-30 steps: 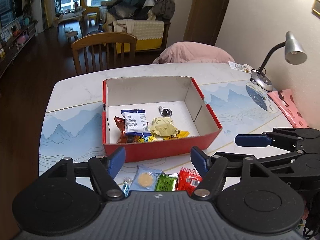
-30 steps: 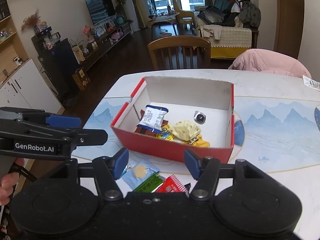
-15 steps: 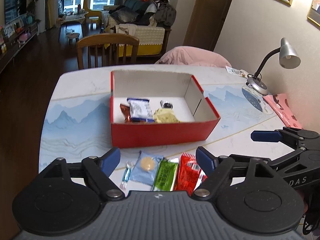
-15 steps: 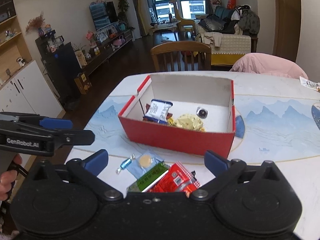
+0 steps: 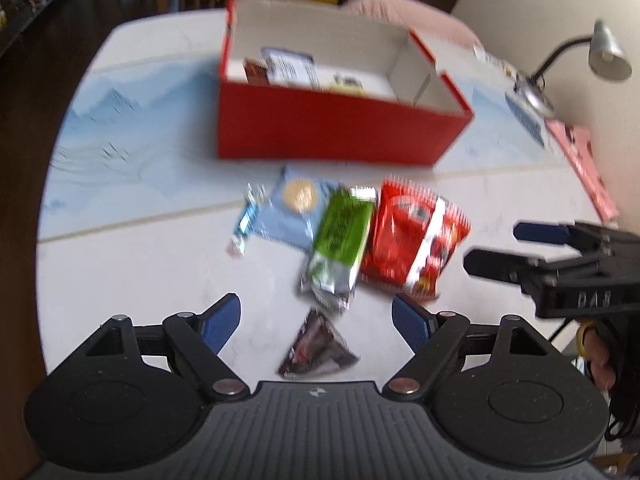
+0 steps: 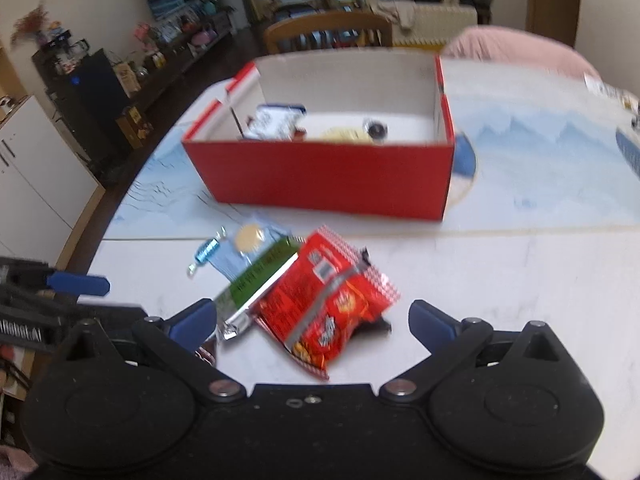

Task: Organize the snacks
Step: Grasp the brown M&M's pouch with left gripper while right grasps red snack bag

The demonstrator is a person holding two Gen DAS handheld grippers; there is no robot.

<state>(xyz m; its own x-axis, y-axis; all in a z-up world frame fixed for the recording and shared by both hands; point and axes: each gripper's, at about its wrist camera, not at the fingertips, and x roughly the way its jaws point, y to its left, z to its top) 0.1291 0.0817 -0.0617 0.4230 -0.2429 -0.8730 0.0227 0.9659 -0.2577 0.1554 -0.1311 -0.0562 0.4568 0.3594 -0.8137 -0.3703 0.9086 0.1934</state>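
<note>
Hovering left gripper point(image 5: 316, 322): jaws wide apart and holding nothing, just opened further; a dark triangular packet point(image 5: 316, 346) lies on the table between the blue pads point(image 5: 220, 322), untouched.
Right gripper point(image 6: 310, 322): jaws spread as wide as they go, just opened further, nothing gripped; the red snack bag point(image 6: 326, 300) lies between the pads without contact.
Writing on tools: in the left wrist view, the right gripper at 3 o'clock shows letters like "DAS"; the white lettering on the left gripper in the right wrist view is too blurred to read.
Loose snacks: from 9 to 3 o'clock in the left view, a small blue twist candy point(image 5: 246, 220), a pale blue packet point(image 5: 294, 210) with a round biscuit picture, a green and silver packet point(image 5: 340, 240) overlapping it, then the red bag; print unreadable.
Table point(image 5: 120, 272): white top with blue mountain drawings.
Red box point(image 5: 328, 128): at 12 o'clock beyond the loose snacks, open-topped, holding a white and blue packet point(image 5: 290, 68) and other wrappers.
Desk lamp point(image 5: 600, 54): at 2 o'clock, far edge.
Wooden chair point(image 6: 328, 30): behind the table.
</note>
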